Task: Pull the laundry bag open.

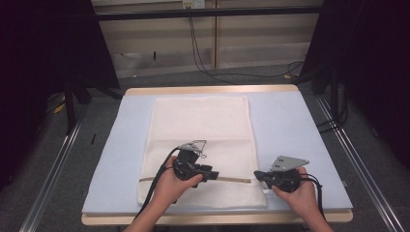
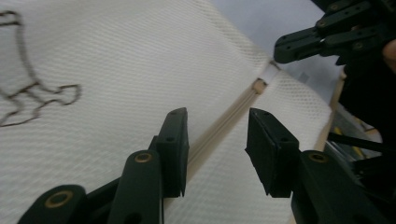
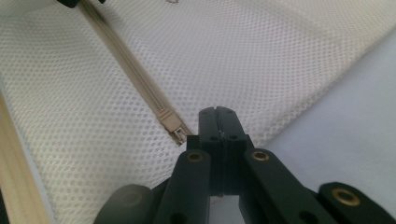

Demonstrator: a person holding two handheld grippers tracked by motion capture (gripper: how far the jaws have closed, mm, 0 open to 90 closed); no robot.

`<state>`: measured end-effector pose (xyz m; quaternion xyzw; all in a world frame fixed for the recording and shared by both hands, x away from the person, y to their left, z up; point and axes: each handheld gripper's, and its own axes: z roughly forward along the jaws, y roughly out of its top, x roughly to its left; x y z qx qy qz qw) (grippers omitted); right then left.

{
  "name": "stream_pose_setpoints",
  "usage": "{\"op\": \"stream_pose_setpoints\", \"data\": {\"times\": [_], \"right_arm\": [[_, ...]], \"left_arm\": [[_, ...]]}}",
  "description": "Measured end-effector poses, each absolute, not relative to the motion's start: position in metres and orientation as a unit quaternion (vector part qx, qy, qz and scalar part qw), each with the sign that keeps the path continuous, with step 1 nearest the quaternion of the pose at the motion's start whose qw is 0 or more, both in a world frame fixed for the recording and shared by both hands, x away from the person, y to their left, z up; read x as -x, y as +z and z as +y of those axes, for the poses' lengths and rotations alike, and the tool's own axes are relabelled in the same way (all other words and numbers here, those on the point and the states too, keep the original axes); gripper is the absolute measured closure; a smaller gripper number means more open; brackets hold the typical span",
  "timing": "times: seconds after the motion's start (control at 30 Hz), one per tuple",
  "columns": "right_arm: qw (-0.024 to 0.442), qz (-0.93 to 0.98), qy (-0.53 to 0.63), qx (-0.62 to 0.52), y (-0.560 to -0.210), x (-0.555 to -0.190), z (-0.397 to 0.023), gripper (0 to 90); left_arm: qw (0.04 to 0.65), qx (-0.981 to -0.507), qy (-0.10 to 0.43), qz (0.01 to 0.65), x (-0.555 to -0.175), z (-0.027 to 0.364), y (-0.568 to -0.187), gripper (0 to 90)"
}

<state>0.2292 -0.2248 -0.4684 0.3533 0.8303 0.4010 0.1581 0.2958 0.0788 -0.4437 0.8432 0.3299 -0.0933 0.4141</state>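
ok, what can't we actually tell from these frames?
- Right gripper view: the right gripper is shut beside the zipper slider; its own fingers hide whether they pinch the pull tab or mesh.
- High view: the left hand and left gripper cover part of the zipper; the slider is too small to place.
- Left gripper view: the frame edge cuts off the dark print on the bag.

The left hand-held gripper [image 2: 217,151] has its jaws apart over a white mesh bag [image 2: 116,70], straddling the beige zipper [image 2: 229,119] without pressing on it. The right hand-held gripper [image 2: 292,46] sits at the zipper's far end, near the desk [image 2: 336,98] edge.
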Motion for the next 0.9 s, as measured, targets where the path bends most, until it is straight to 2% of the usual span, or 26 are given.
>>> {"op": "stream_pose_setpoints", "data": {"times": [0.3, 0.53, 0.9], "right_arm": [[0.153, 0.845, 0.382, -0.341, -0.478, -0.227, -0.219, 90.0], [0.142, 0.838, 0.403, -0.339, -0.487, -0.227, -0.225, 90.0], [0.152, 0.839, 0.398, -0.339, -0.487, -0.225, -0.223, 90.0]], "left_arm": [[0.414, -0.833, -0.135, 0.341, -0.296, 0.044, -0.454, 65.5], [0.396, -0.831, -0.145, 0.363, -0.298, 0.025, -0.462, 68.0], [0.365, -0.822, -0.192, 0.393, -0.308, 0.016, -0.467, 70.0]]}}
